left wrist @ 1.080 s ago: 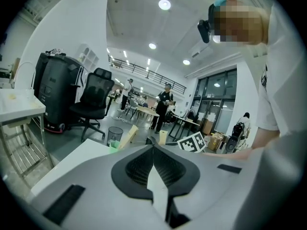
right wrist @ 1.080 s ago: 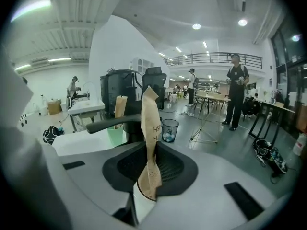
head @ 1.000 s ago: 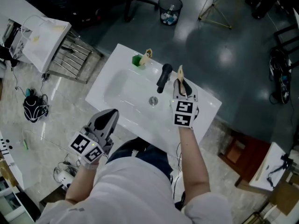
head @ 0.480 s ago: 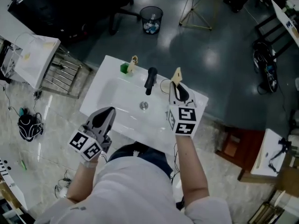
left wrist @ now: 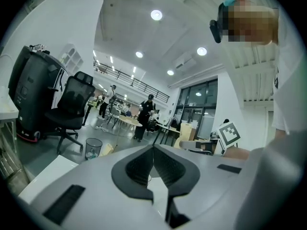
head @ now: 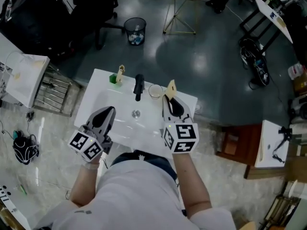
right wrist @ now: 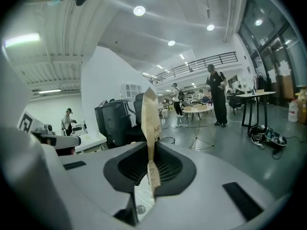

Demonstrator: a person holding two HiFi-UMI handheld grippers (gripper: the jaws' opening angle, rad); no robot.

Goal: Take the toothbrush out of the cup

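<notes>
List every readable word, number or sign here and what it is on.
"HS": on the paper-wrapped toothbrush gripped in the right claw; further letters are cut off.
Fainter print lower on its wrapping: too blurred to read.
Square coded markers, no letters: on the right claw and the left claw.

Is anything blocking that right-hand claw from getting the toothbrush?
Nothing visible does: the right gripper is shut on the toothbrush, which shows beside the cup on the sink, not in it.
</notes>
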